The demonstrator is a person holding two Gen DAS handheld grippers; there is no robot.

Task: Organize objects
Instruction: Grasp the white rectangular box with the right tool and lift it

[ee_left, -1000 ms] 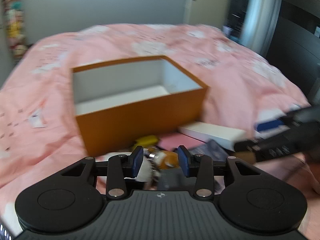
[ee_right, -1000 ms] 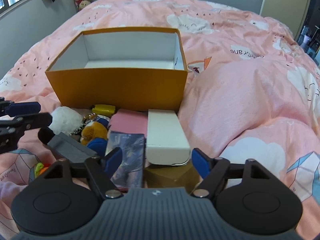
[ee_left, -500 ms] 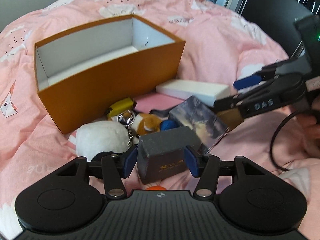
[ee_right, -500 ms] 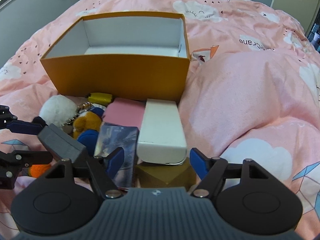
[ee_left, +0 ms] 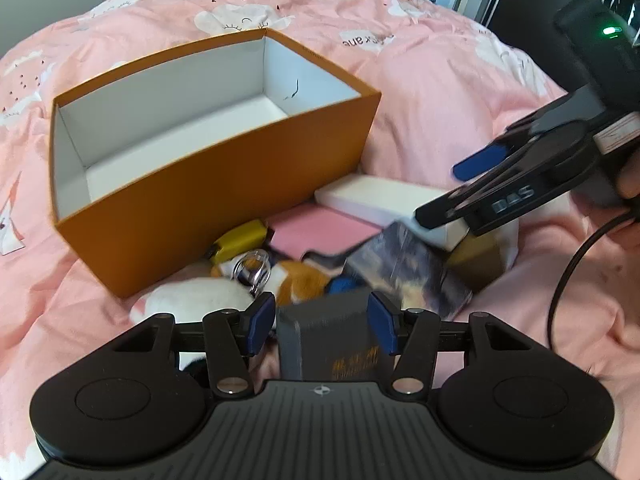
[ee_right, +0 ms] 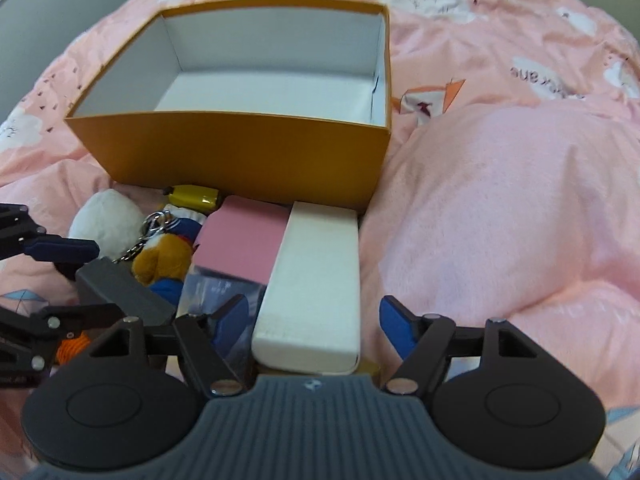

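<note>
Grey box blurred, lettering prob. unreadable; orange toy mostly hidden.

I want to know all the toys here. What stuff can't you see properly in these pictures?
- Gold print on the dark grey box, left wrist view: blurred, unreadable.
- Tan box under the long white box, right wrist view: mostly covered.
- Orange thing, right wrist view: hidden behind the left gripper.
- Brown plush toy: face not visible.

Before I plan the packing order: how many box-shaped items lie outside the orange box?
4: grey box between the left gripper fingers, white box before the right gripper, pink box beside it, tan box beneath. More may be hidden.
</note>
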